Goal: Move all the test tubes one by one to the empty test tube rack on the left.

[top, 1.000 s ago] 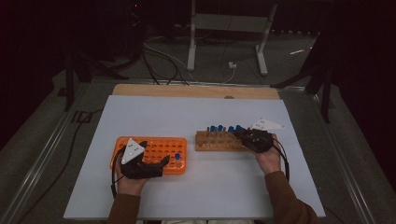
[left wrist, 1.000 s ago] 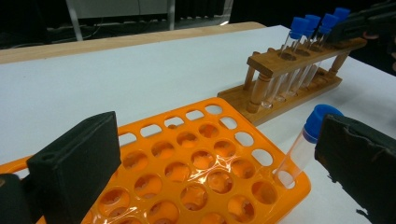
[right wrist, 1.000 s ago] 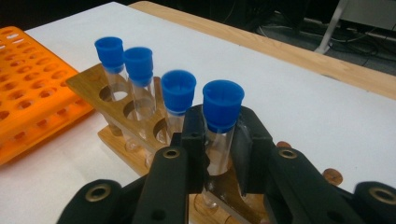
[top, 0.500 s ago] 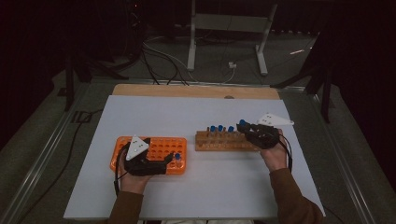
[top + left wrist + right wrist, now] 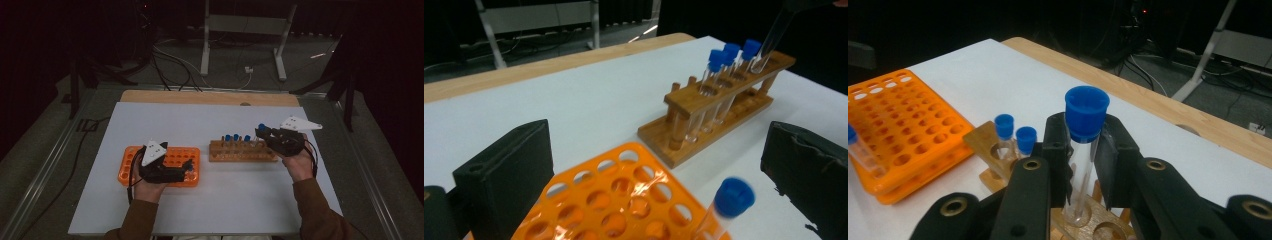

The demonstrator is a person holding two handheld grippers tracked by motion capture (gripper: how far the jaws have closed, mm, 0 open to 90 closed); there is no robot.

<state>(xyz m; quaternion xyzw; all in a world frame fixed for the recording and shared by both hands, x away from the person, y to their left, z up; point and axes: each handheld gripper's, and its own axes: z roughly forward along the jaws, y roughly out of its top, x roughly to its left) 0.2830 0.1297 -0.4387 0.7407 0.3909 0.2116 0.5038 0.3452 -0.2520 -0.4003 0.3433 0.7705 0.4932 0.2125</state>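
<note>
High view: the right tool (image 5: 261,131) pinches a blue-capped test tube (image 5: 262,128) above the right end of the wooden rack (image 5: 242,151). A second ago that tool sat low against the rack; it has since risen, so the tube is coming out of its hole. Three more capped tubes stand in the rack. The left tool (image 5: 186,168) rests over the right part of the orange rack (image 5: 131,165) on the white table (image 5: 210,200), and has barely shifted.

Left gripper view: the left tool's jaws stand spread, one at each side of the picture, pressing on nothing. Between them, a blue-capped tube (image 5: 724,210) stands tilted in a near hole of the orange rack (image 5: 624,200). Farther off, the lifted tube's (image 5: 769,47) bottom hangs right at the top board of the wooden rack (image 5: 709,107), beside three capped tubes.

Right gripper view: the right tool (image 5: 1083,170) is pressed on the glass of the test tube (image 5: 1084,150) just under its cap, the tube's foot at the hole's mouth. Judging from this, the lift is almost complete, and the carry to the orange rack (image 5: 903,125) likely comes next.
</note>
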